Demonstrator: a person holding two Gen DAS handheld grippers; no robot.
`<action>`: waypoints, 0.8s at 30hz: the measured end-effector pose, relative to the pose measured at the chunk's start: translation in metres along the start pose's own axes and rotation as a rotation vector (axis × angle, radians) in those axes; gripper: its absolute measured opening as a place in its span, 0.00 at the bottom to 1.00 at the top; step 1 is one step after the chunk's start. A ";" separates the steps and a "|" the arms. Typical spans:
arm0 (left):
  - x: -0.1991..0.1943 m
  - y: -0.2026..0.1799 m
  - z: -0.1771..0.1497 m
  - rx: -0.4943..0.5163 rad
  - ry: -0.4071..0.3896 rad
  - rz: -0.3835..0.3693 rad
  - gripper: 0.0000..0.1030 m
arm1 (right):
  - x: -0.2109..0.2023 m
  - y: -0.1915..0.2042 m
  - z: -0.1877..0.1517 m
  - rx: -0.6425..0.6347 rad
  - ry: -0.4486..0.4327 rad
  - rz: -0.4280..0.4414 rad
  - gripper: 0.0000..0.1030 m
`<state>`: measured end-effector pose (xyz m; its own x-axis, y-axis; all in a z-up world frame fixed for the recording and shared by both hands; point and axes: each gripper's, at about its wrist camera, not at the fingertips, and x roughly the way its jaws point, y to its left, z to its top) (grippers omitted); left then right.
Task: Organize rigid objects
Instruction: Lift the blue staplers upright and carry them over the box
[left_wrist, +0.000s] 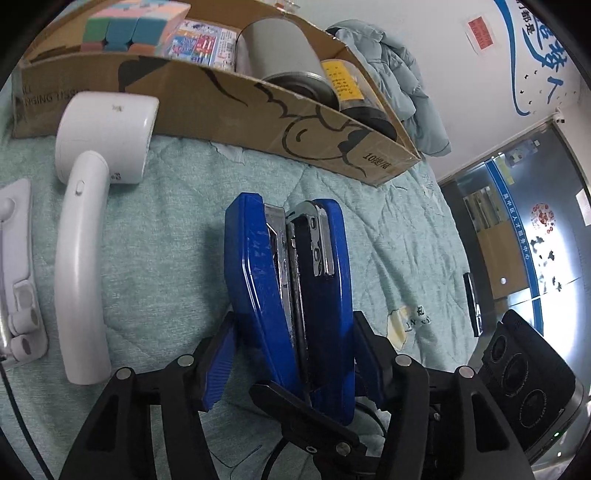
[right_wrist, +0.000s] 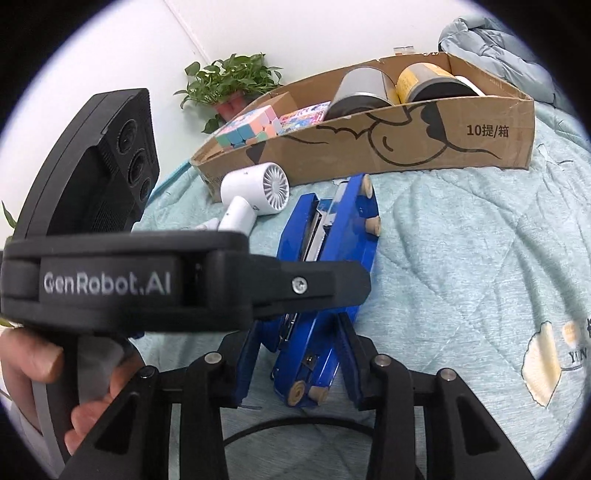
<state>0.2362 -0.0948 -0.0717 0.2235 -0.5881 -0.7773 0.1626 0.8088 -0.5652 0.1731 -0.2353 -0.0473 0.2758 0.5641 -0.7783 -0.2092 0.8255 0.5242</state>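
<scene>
A large blue stapler (left_wrist: 291, 280) is held above the light green quilt (left_wrist: 166, 229). My left gripper (left_wrist: 291, 354) is shut on the stapler, its blue pads pressing both sides. My right gripper (right_wrist: 299, 354) is also shut on the same stapler (right_wrist: 332, 236), near its rear end with the rubber feet. The left gripper's body (right_wrist: 110, 284) crosses in front of the stapler in the right wrist view. A cardboard box (left_wrist: 229, 99) lies beyond, holding a pastel cube (left_wrist: 129, 22), a printed pack (left_wrist: 203, 42) and two cans (left_wrist: 291, 62).
A white hair dryer (left_wrist: 96, 177) lies on the quilt left of the stapler, with a white bracket (left_wrist: 18, 277) at the far left. A grey-blue jacket (left_wrist: 399, 77) lies behind the box. A potted plant (right_wrist: 232, 81) stands by the wall.
</scene>
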 end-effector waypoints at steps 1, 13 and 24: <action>-0.003 -0.002 0.000 0.003 -0.010 0.005 0.54 | -0.002 0.004 -0.002 -0.007 -0.005 0.001 0.37; -0.061 -0.010 0.033 0.022 -0.171 0.011 0.32 | -0.010 0.029 0.047 -0.103 -0.075 0.063 0.34; -0.109 0.000 0.091 0.016 -0.306 0.008 0.32 | 0.001 0.057 0.109 -0.251 -0.114 0.083 0.34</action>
<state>0.2990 -0.0307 0.0380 0.5035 -0.5564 -0.6610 0.1747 0.8148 -0.5528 0.2639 -0.1854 0.0200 0.3488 0.6396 -0.6850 -0.4572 0.7542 0.4714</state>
